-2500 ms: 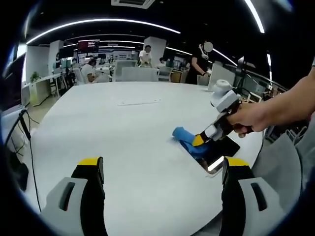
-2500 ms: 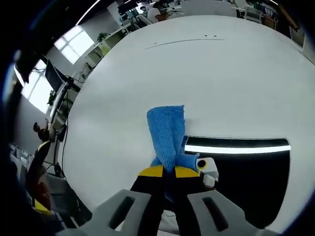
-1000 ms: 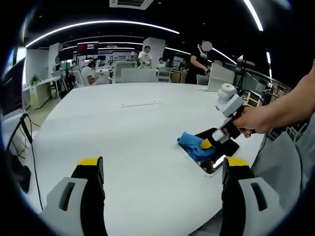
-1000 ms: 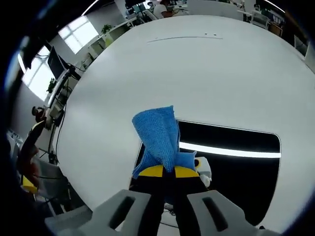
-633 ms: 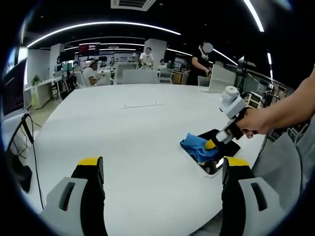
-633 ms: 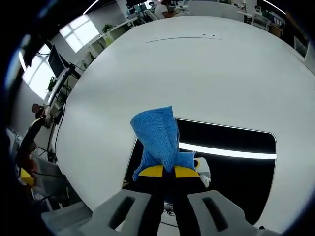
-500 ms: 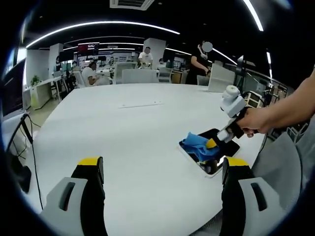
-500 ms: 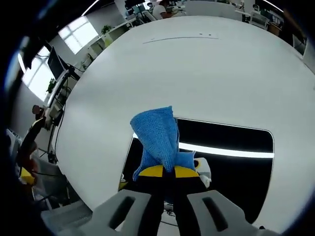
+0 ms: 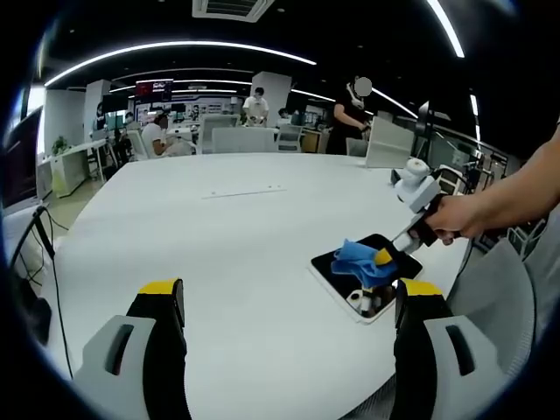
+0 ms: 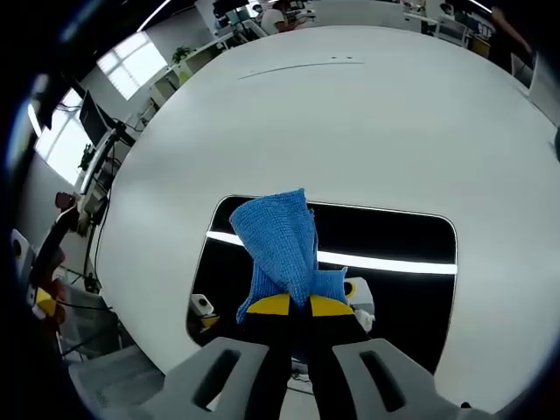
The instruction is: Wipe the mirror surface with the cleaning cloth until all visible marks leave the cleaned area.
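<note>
In the left gripper view, your left gripper [image 9: 284, 302] is hanging over the big round white table [image 9: 219, 227] with its yellow-tipped jaws spread wide apart and nothing between them. Off to the right, near the table's edge, the flat rectangular dark mirror [image 9: 350, 278] lies on the tabletop, and your hand [image 9: 455, 219] has the right gripper [image 9: 383, 255] angled down so the crumpled blue cleaning cloth [image 9: 360, 261] sits on the glass. People and desks are in the office behind.

In the right gripper view, your right gripper [image 10: 292, 305] has its jaws clamped tight on the blue cloth [image 10: 280, 241], which bunches up ahead of the tips over the left half of the mirror [image 10: 394, 236]. A bright ceiling-light strip is reflected across the glass.
</note>
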Action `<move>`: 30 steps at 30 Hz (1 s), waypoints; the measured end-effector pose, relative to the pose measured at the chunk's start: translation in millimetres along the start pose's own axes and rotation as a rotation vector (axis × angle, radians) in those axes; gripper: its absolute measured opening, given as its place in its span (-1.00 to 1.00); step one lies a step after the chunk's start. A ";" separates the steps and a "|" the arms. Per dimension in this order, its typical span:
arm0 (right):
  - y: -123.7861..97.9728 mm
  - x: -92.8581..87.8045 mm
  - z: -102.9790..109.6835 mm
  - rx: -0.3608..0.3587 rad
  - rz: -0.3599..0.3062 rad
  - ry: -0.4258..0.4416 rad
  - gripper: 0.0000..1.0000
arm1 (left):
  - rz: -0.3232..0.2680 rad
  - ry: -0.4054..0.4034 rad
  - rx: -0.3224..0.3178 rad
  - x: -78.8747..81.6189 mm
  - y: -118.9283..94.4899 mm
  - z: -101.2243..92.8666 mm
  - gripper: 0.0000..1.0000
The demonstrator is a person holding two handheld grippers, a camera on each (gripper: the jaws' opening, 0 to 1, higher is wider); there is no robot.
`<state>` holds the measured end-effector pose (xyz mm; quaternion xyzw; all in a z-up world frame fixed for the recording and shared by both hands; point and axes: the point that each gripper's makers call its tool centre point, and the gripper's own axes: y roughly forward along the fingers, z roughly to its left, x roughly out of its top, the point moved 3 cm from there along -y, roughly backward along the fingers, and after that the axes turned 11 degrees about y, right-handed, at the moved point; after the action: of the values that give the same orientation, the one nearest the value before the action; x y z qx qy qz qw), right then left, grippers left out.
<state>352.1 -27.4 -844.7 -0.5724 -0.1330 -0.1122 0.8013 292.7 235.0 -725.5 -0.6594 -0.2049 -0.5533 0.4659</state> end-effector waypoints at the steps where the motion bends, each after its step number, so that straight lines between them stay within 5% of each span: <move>1: -0.5 -0.3 -0.7 0.001 0.000 0.000 -1.00 | -0.001 -0.001 0.001 -0.9 0.6 0.8 0.98; 30: -18.5 -4.9 -39.4 -0.011 -0.014 0.047 -1.00 | 0.001 0.013 -0.007 -2.9 -6.3 -4.2 0.98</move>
<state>344.7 -70.5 -842.2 -0.5728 -0.1175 -0.1321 0.8004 284.7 235.2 -725.9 -0.6576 -0.1997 -0.5578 0.4653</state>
